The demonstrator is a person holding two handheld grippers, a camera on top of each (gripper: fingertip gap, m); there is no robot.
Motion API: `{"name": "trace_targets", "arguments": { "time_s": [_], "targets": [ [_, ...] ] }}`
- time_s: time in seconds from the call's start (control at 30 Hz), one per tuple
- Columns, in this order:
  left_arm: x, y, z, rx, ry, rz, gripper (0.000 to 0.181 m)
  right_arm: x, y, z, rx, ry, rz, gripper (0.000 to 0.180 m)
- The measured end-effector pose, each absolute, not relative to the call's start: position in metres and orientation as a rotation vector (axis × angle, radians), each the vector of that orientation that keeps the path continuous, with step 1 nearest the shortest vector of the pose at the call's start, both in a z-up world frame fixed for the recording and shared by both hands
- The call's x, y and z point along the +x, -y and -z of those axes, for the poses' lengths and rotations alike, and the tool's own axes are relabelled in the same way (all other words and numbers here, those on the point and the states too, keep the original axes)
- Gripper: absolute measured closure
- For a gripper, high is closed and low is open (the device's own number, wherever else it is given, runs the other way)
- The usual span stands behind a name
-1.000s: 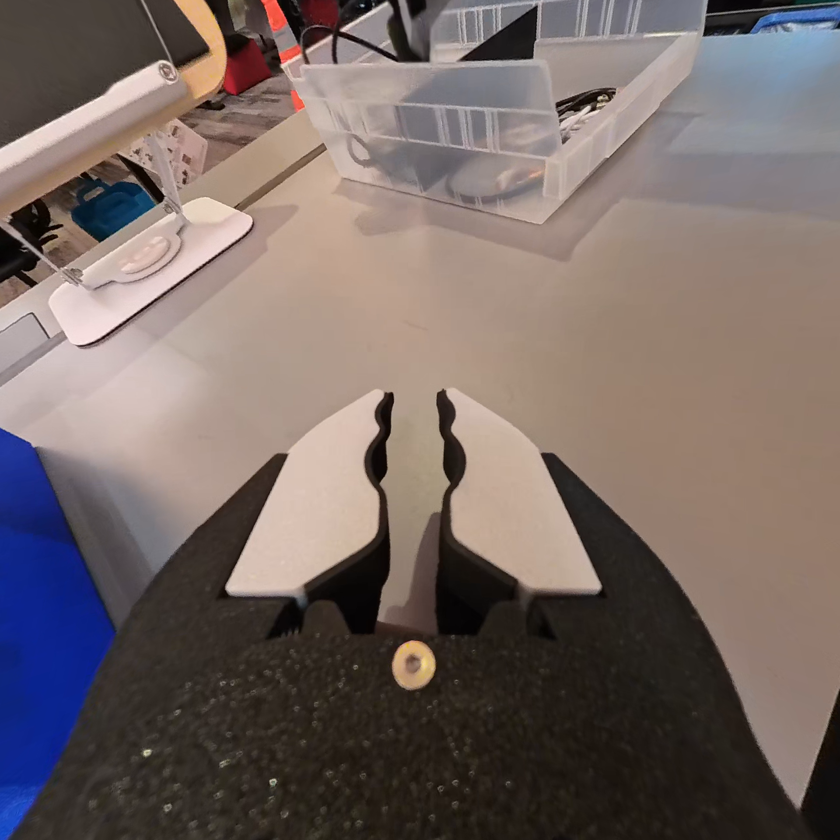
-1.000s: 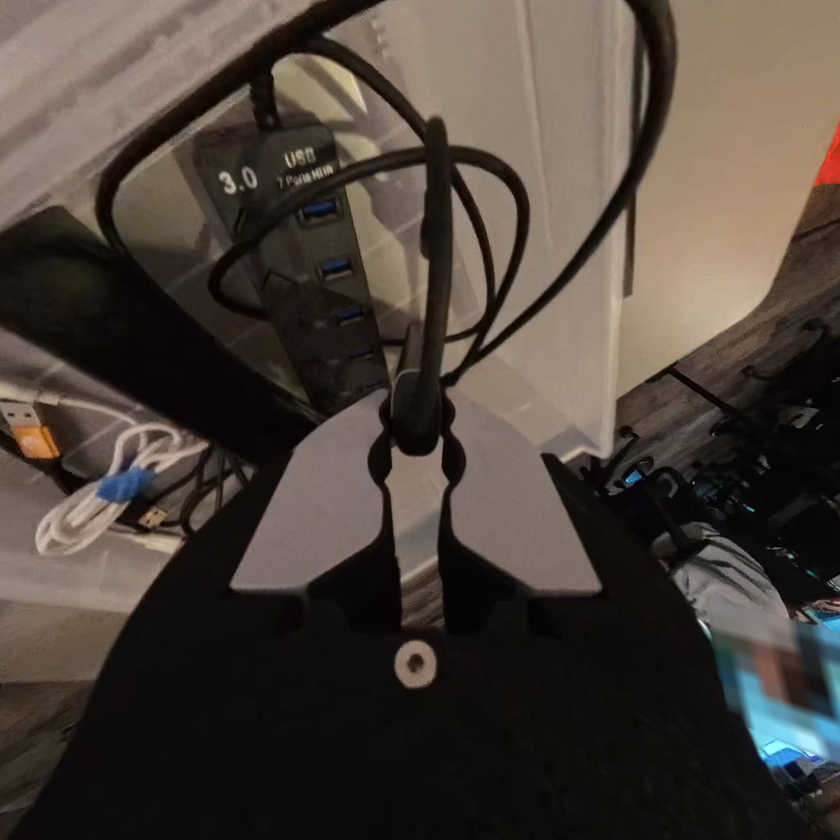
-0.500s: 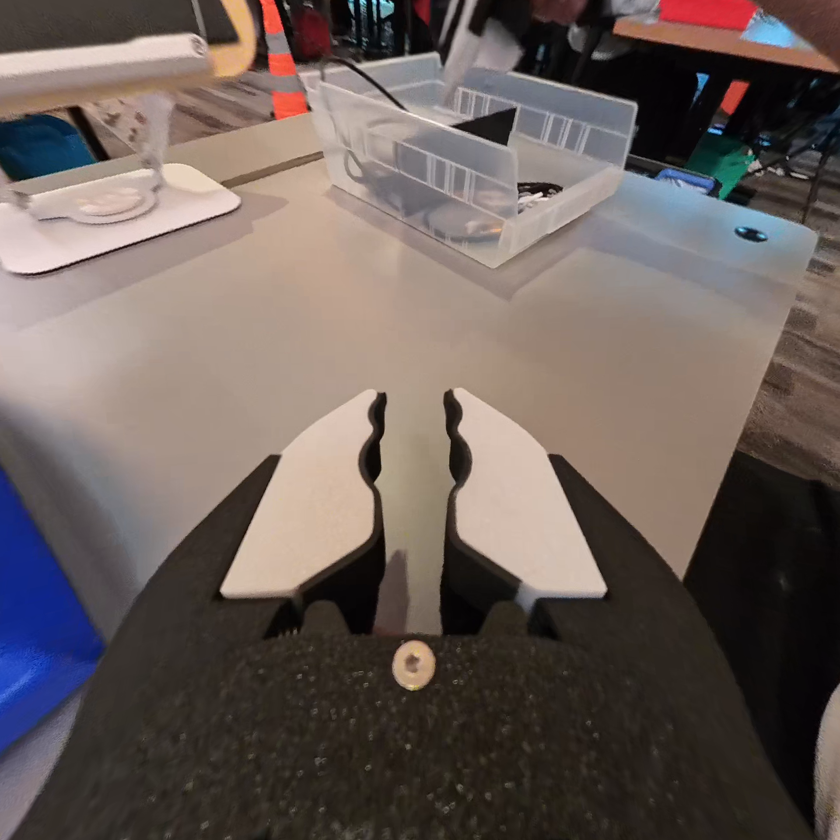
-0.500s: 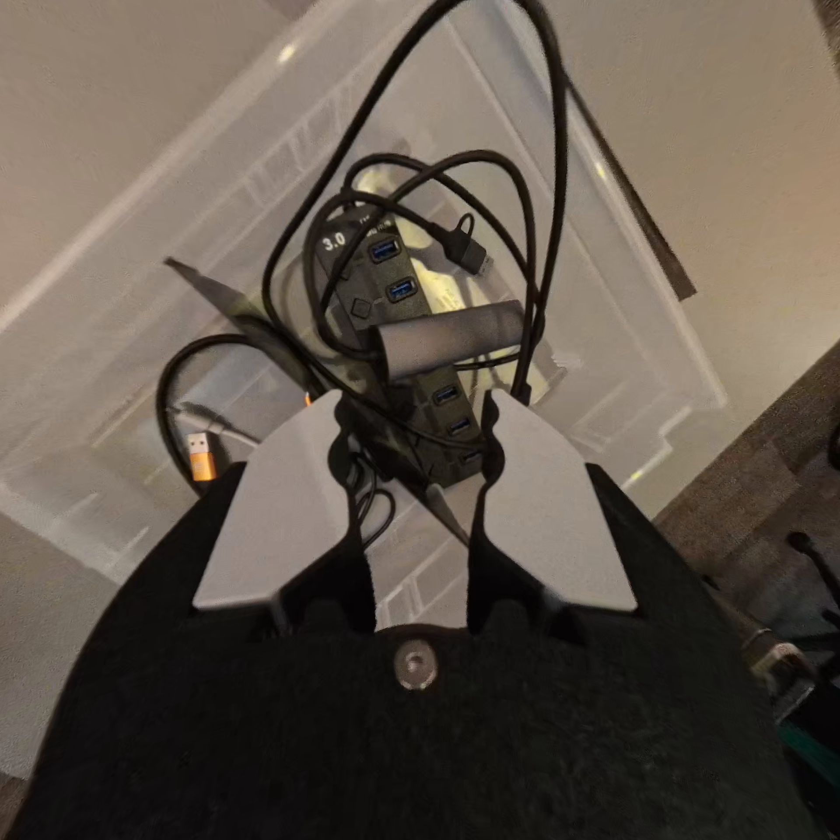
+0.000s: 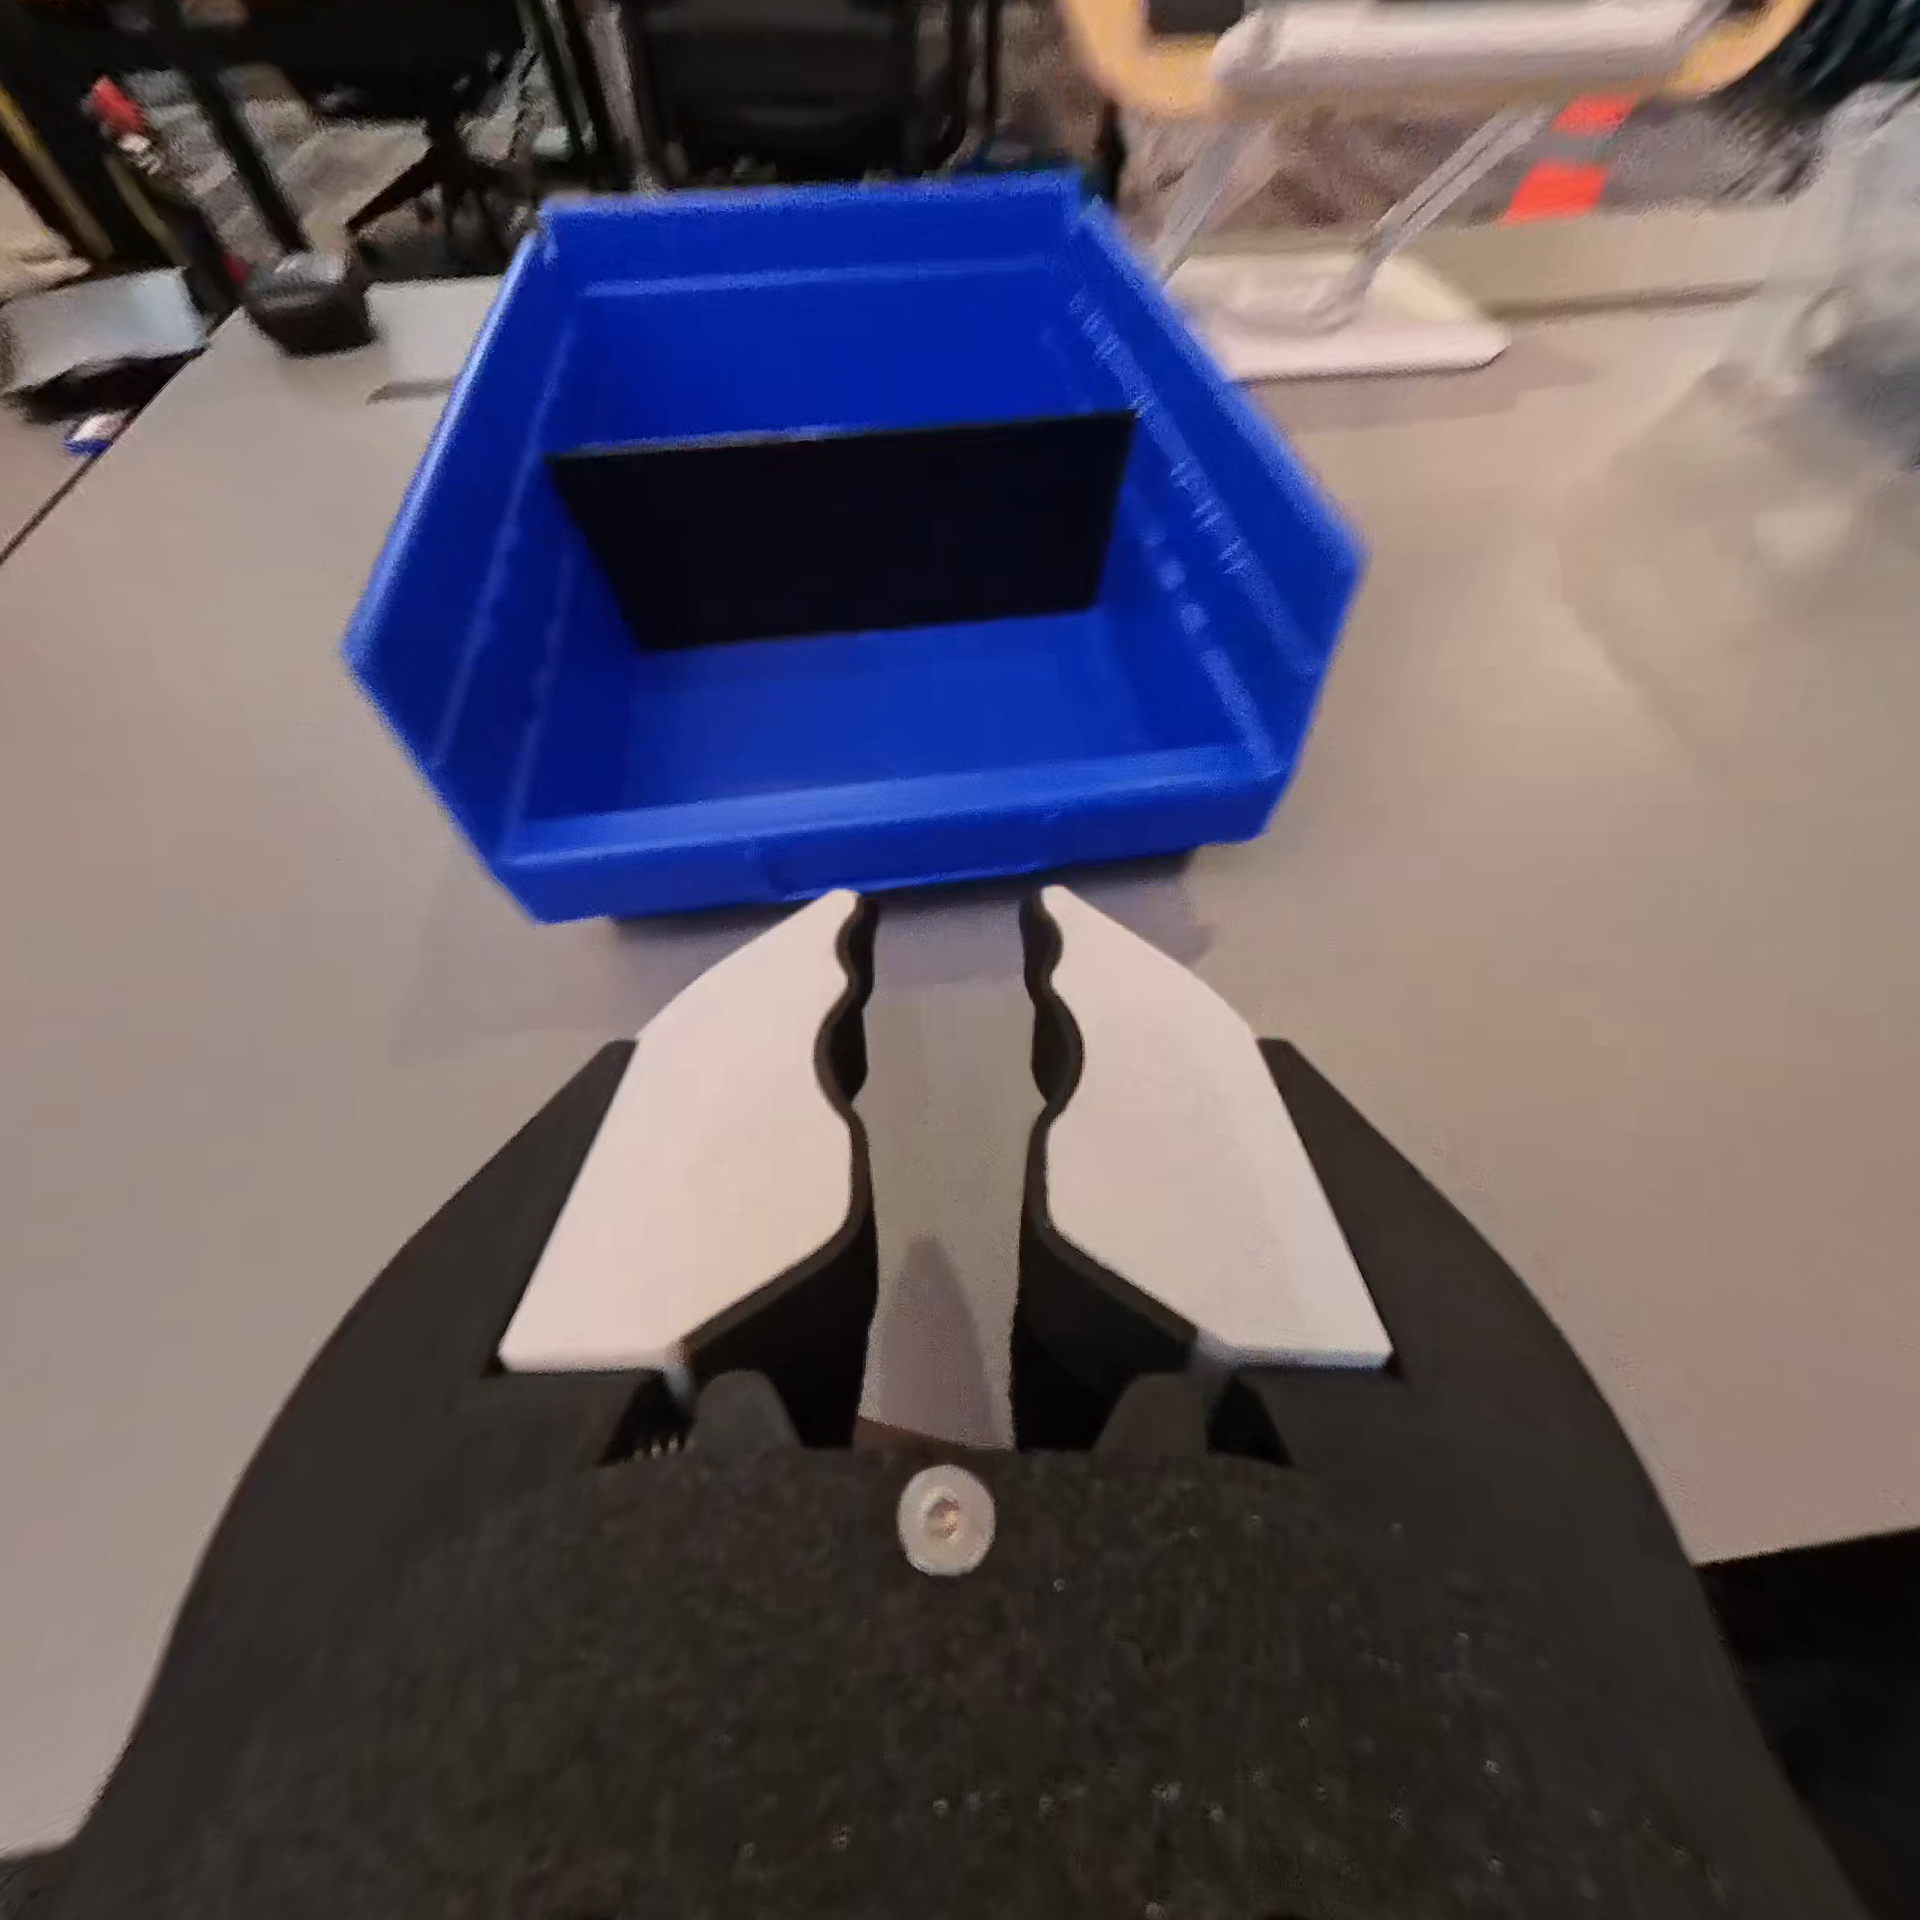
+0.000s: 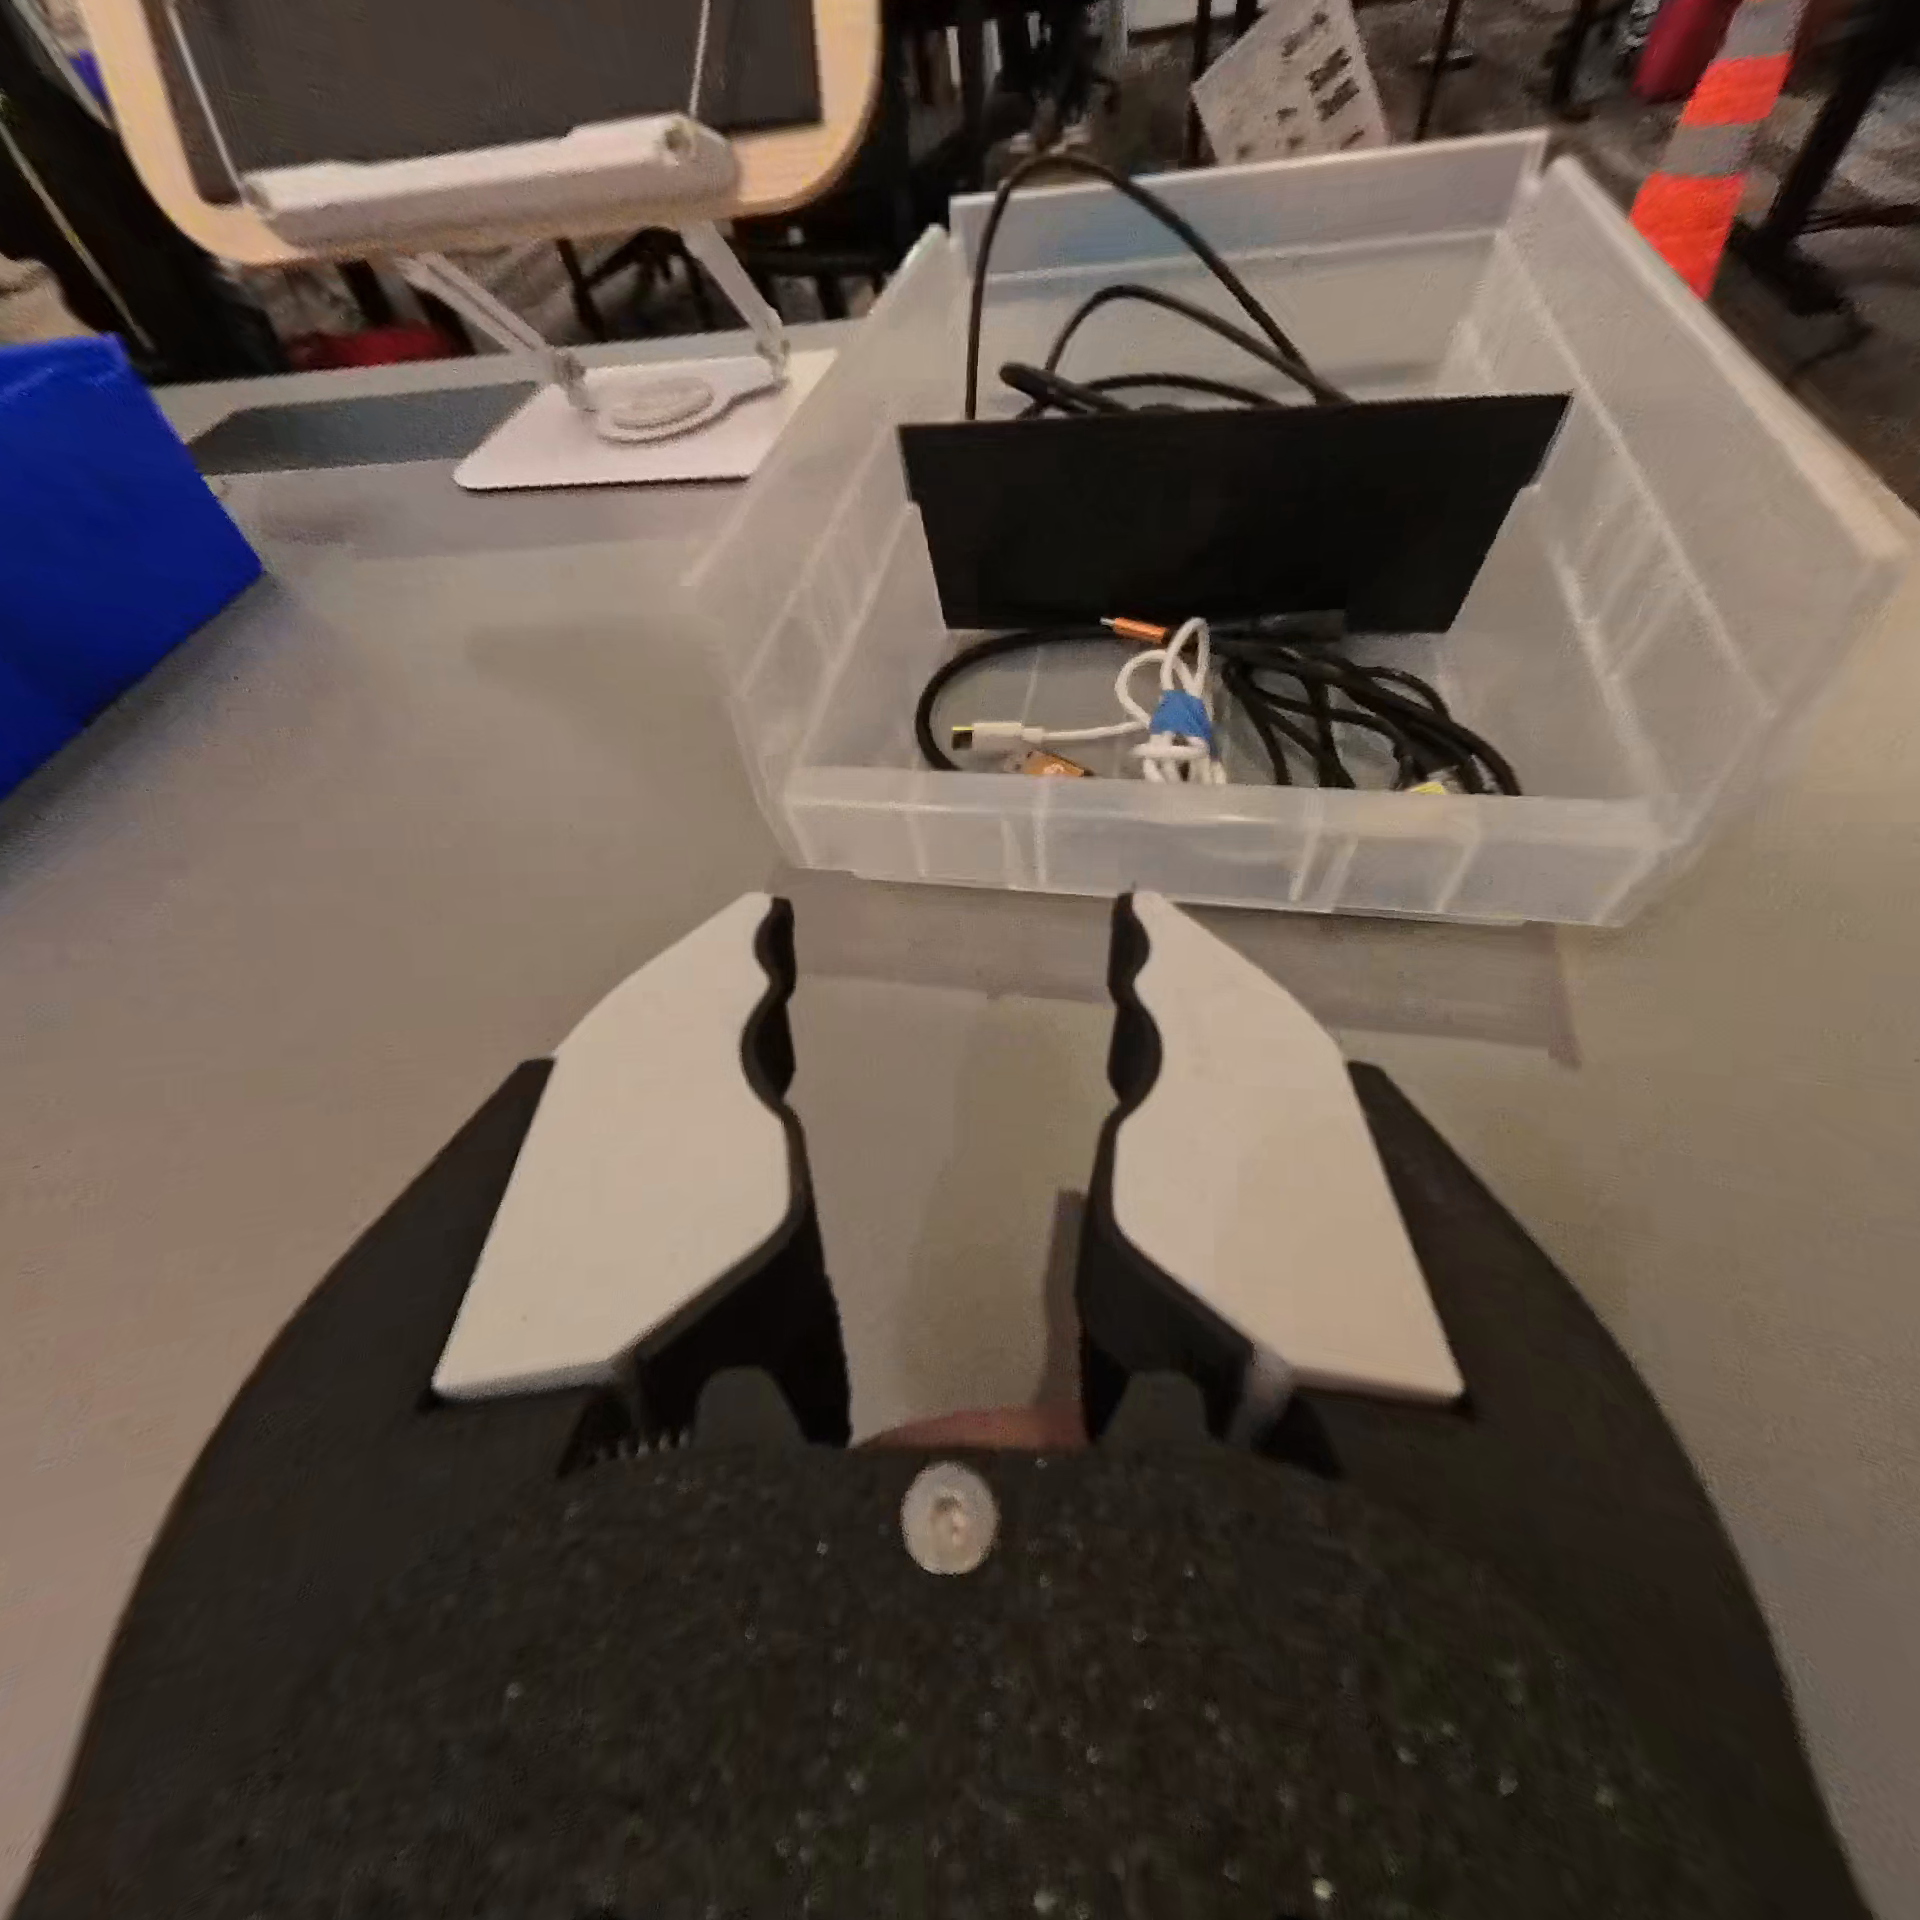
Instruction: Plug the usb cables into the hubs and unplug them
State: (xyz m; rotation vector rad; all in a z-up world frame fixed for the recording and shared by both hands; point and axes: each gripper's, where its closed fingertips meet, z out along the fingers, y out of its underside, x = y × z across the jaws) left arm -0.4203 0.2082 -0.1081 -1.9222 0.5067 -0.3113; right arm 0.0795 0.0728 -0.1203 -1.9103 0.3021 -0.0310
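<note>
right claw (image 6: 943,914) gapes wide and empty, cables (image 6: 1340,717) straight ahead in the clear bin (image 6: 1195,862); left claw (image 5: 940,914) narrow, faces the blue bin (image 5: 831,852).

We list a blue bin (image 5: 862,727) of glossy plastic with a matt black divider (image 5: 842,530); a clear bin (image 6: 1226,862) of frosted, translucent plastic; a table (image 6: 416,831) of smooth matt grey; gripper fingers (image 6: 644,1164) of matt white plastic on grainy black bodies.
</note>
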Motion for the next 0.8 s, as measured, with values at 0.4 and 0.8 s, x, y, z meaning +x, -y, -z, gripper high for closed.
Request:
{"name": "trace_targets", "arguments": {
  "time_s": [0.4,0.8],
  "targets": [
    [-0.415,-0.208,0.135,-1.971,-0.606,0.188,0.142,0.101,-0.075,0.131,-1.954,-0.324,0.245,0.117],
    [-0.418,-0.208,0.141,-2.019,-0.531,0.24,0.125,0.108,-0.074,0.132,-1.968,-0.337,0.243,0.117]
  ]
}}
